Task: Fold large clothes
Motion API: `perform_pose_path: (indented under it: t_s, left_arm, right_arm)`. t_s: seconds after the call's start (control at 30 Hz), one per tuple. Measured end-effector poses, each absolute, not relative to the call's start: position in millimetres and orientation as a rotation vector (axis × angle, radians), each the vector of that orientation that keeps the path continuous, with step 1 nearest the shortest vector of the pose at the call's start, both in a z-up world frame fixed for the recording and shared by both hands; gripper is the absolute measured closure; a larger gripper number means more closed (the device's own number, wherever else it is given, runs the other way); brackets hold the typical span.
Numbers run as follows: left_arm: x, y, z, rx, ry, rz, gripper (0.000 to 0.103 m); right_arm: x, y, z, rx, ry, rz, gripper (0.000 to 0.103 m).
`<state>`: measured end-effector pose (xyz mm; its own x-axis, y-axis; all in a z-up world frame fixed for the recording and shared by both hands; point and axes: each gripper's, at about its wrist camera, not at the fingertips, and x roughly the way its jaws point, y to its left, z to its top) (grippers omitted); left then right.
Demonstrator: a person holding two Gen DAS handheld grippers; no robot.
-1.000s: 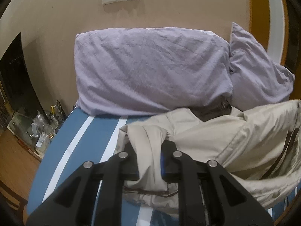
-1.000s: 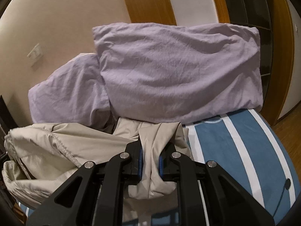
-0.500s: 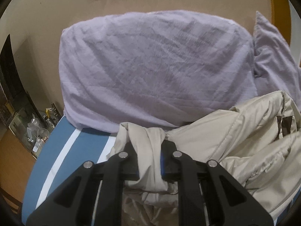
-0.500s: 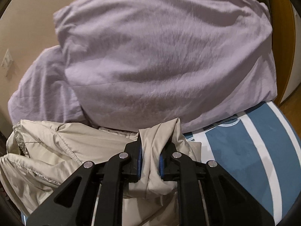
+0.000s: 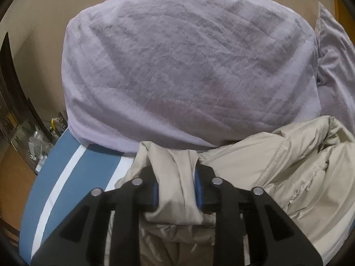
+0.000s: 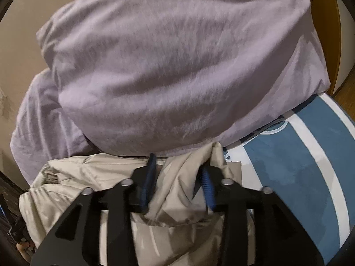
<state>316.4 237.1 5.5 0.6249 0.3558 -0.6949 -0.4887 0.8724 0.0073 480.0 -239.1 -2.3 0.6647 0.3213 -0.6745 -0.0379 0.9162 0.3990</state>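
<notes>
In the left wrist view, the left claw (image 5: 176,190) sits at the lower centre of the frame, its blue-lined fingers (image 5: 154,191) pressed against a bunched fold of the beige jacket (image 5: 288,173), which it grips between them. The rest of the jacket spreads in puffy, wrinkled folds across the lower right of the frame, its upper edge touching the large lilac pillow (image 5: 188,71) that fills the centre and top. A second lilac pillow (image 5: 335,66) leans at the right edge. The blue bedsheet with white stripes (image 5: 73,168) shows at lower left, under the jacket's left edge. In the right wrist view, the right claw (image 6: 177,188) appears at lower centre with its blue pads (image 6: 207,185) set somewhat apart, a thick gathered fold of the jacket (image 6: 93,177) lying between them; whether the pads truly pinch it cannot be told. The jacket extends to the lower left, right up against the lilac pillow (image 6: 177,66) above it. The striped bedsheet (image 6: 299,159) lies at right.
</notes>
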Motion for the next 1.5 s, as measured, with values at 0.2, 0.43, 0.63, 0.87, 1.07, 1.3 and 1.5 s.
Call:
perform_pose_path:
  t_s: [0.2, 0.43, 0.63, 0.87, 1.07, 1.3, 1.5]
  left_arm:
    - [301, 241, 21, -0.251, 0.739, 0.473, 0.055]
    - [275, 233, 55, -0.219, 0.629, 0.515, 0.024]
    - [267, 202, 47, -0.192, 0.657, 0.432, 0.023]
    - [266, 164, 21, -0.178, 0.695, 0.33, 0.02]
    - [273, 153, 6, -0.183, 0.701, 0.303, 0.02]
    - [283, 148, -2, -0.159, 0.654, 0.328, 0.014]
    - [306, 148, -17, -0.164, 0.627, 0.383, 0.01]
  right_arm:
    - [454, -232, 29, 0.311, 0.734, 0.216, 0.036]
    - [423, -190, 51, 0.215, 0.717, 0.349, 0.033]
    - [395, -124, 45, 0.109, 0.759, 0.501, 0.03]
    - [377, -64, 12, -0.022, 0.812, 0.589, 0.03]
    - [383, -31, -14, -0.096, 0.81, 0.542, 0.03]
    - [417, -7, -41, -0.106, 0.78, 0.429, 0.029]
    - [440, 2, -56, -0.097, 0.771, 0.373, 0.025]
